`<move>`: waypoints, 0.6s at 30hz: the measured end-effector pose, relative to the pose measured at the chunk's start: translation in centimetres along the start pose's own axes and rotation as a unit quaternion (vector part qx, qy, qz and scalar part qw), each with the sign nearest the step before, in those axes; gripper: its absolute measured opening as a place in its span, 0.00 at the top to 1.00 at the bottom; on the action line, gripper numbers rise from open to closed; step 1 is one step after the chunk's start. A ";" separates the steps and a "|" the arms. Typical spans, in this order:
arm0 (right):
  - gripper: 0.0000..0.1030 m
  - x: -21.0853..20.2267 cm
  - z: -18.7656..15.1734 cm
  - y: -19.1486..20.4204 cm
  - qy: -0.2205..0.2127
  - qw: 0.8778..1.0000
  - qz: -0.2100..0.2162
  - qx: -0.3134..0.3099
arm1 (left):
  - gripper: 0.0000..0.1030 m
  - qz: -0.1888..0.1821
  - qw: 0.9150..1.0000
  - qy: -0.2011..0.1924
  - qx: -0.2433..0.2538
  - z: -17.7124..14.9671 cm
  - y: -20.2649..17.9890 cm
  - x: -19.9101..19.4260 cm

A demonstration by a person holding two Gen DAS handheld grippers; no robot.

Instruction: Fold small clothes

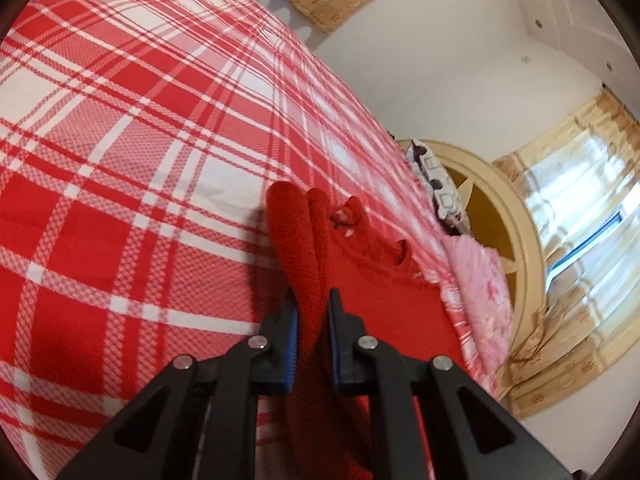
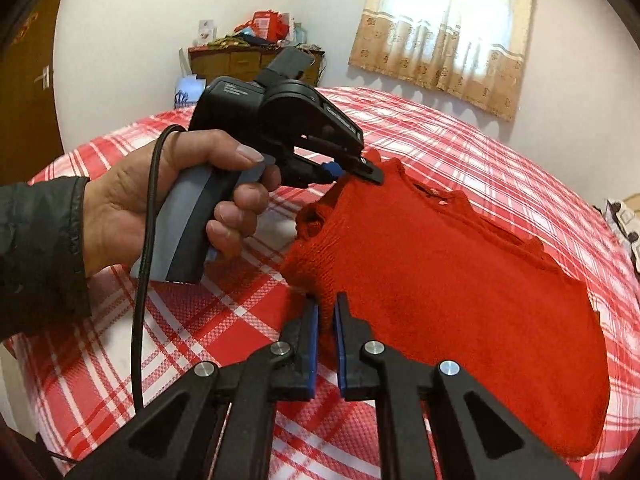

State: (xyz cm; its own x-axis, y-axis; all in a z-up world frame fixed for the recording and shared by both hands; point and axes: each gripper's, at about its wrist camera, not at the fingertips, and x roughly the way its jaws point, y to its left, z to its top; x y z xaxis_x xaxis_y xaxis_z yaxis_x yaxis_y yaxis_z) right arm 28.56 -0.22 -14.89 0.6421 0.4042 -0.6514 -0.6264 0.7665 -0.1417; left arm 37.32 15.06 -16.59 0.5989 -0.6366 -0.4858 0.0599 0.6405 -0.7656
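A small red knitted sweater [image 2: 452, 284] lies on the red-and-white plaid bedsheet [image 2: 192, 320]. My left gripper [image 1: 313, 304] is shut on a fold of the sweater [image 1: 304, 240] near its shoulder and holds that edge a little above the bed; it also shows in the right wrist view [image 2: 356, 172], held in a hand. My right gripper [image 2: 327, 308] is shut on the sweater's near left edge, by the sleeve. The rest of the sweater rests flat to the right.
The plaid sheet [image 1: 120, 160] covers the whole bed. A pink fluffy cloth [image 1: 480, 292] and a patterned pillow [image 1: 436, 184] lie by the cream headboard [image 1: 516, 216]. A cluttered wooden dresser [image 2: 248, 60] stands against the far wall. Curtained windows [image 2: 444, 32] are behind.
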 end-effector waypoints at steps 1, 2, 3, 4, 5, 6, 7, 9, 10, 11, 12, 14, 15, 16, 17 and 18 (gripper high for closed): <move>0.94 -0.2 0.0 -0.2 -0.003 1.000 0.000 0.005 | 0.87 -0.002 1.000 -0.001 -0.002 0.0 -0.3 -0.1; 0.94 -0.7 0.0 -0.7 -0.006 1.000 0.000 0.011 | 0.87 -0.002 1.000 -0.003 -0.002 0.1 -0.8 -0.1; 0.94 -0.9 0.1 -1.0 -0.008 1.000 -0.001 0.015 | 0.87 -0.005 1.000 -0.006 0.000 0.1 -1.5 -0.2; 0.94 -1.2 0.1 -1.4 -0.011 1.000 -0.001 0.021 | 0.87 -0.007 1.000 -0.007 0.002 0.2 -2.0 -0.2; 0.94 -1.6 0.0 -1.9 -0.014 1.000 -0.001 0.028 | 0.87 -0.010 1.000 -0.008 0.003 0.3 -2.5 -0.2; 0.94 -1.9 -0.1 -2.4 -0.016 0.999 -0.001 0.036 | 0.87 -0.013 1.000 -0.008 0.004 0.3 -3.1 -0.2; 0.94 -2.3 -0.1 -3.0 -0.019 0.999 0.000 0.044 | 0.87 -0.017 1.000 -0.010 0.006 0.4 -3.9 -0.2; 0.94 -2.9 -0.3 -3.7 -0.024 0.998 -0.002 0.056 | 0.87 -0.021 1.000 -0.012 0.011 0.5 -4.9 0.0; 0.94 -3.0 -0.5 -4.1 -0.026 0.998 -0.002 0.061 | 0.87 -0.023 1.000 -0.014 0.014 0.5 -5.6 0.2; 0.94 -3.3 -0.7 -4.5 -0.029 0.997 -0.001 0.067 | 0.87 -0.025 0.999 -0.014 0.016 0.5 -6.2 0.4; 0.94 -3.7 -1.0 -4.9 -0.032 0.997 0.000 0.074 | 0.87 -0.030 0.999 -0.014 0.017 0.4 -6.7 0.6; 0.94 -4.2 -1.4 -5.8 -0.035 0.996 0.003 0.087 | 0.87 -0.037 0.999 -0.015 0.019 0.4 -7.6 1.0; 0.94 -4.5 -1.6 -6.1 -0.037 0.995 0.002 0.092 | 0.87 -0.040 0.999 -0.015 0.022 0.3 -8.0 1.2; 0.94 -4.7 -1.8 -6.3 -0.040 0.994 0.002 0.097 | 0.87 -0.043 0.999 -0.015 0.025 0.2 -8.4 1.3; 0.94 -5.0 -2.0 -6.7 -0.043 0.994 0.002 0.103 | 0.87 -0.046 0.998 -0.015 0.028 0.1 -8.9 1.5; 0.94 -5.2 -2.2 -7.2 -0.046 0.993 0.003 0.109 | 0.87 -0.048 0.998 -0.014 0.031 0.0 -9.6 1.9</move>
State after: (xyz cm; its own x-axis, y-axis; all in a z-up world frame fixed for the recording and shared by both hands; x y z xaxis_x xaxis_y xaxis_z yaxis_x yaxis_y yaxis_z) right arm 28.79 -8.91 -12.13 0.6831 0.4453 -0.5789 -0.5262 0.8497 0.0326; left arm 37.89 7.77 -10.14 0.6098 -0.6852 -0.3983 0.1676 0.6026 -0.7802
